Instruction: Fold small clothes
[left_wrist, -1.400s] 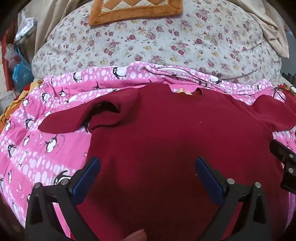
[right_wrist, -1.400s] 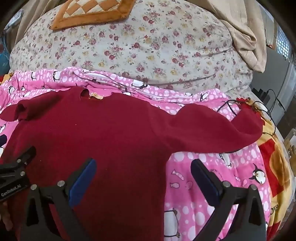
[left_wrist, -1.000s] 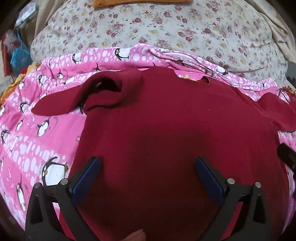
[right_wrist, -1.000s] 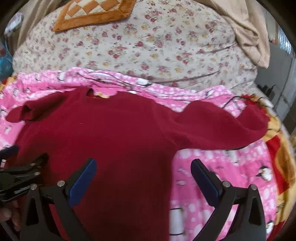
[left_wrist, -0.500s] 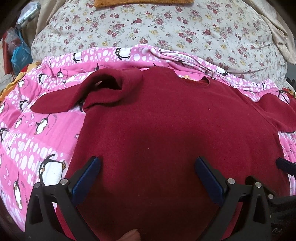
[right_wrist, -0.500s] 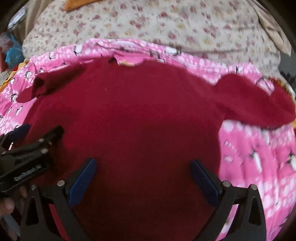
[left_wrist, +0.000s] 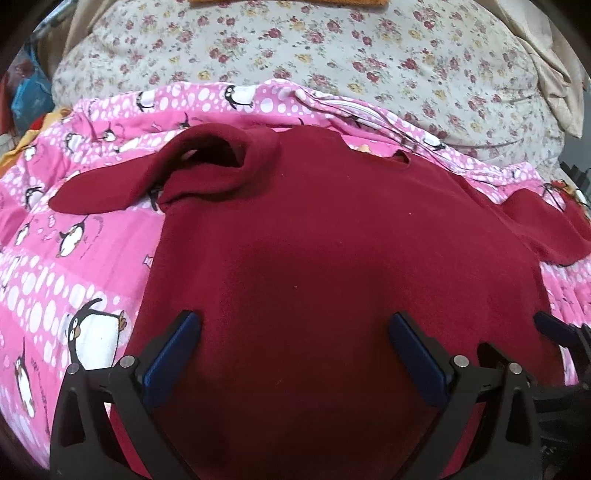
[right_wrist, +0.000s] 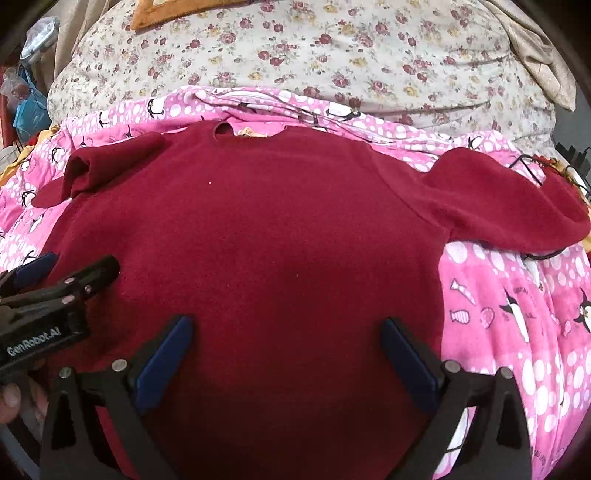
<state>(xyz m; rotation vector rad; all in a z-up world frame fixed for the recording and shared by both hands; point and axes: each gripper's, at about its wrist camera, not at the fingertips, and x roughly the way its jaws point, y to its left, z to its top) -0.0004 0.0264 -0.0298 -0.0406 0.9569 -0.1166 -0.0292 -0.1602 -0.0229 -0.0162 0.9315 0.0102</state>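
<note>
A dark red long-sleeved top (left_wrist: 325, 251) lies spread on a pink penguin blanket (left_wrist: 74, 266), neckline away from me. Its left sleeve (left_wrist: 155, 184) is bunched and folded over near the shoulder; its right sleeve (right_wrist: 509, 206) stretches out to the right. My left gripper (left_wrist: 293, 332) is open and empty over the lower body of the top, left of centre. My right gripper (right_wrist: 286, 332) is open and empty over the lower middle of the top (right_wrist: 280, 236). Each gripper shows at the edge of the other's view: the left one (right_wrist: 64, 273), the right one (left_wrist: 554, 328).
A floral quilt (left_wrist: 332, 55) is heaped behind the blanket, with an orange-bordered cushion (right_wrist: 177, 11) on top. Beige cloth (right_wrist: 535, 48) hangs at the far right. Bags and clutter (right_wrist: 29, 107) sit at the far left. A black cable (right_wrist: 532, 162) lies by the right sleeve.
My right gripper has swung left, from over the top's right edge and the blanket to over its lower middle. My left gripper has drawn slightly closer to the top. Both stayed open.
</note>
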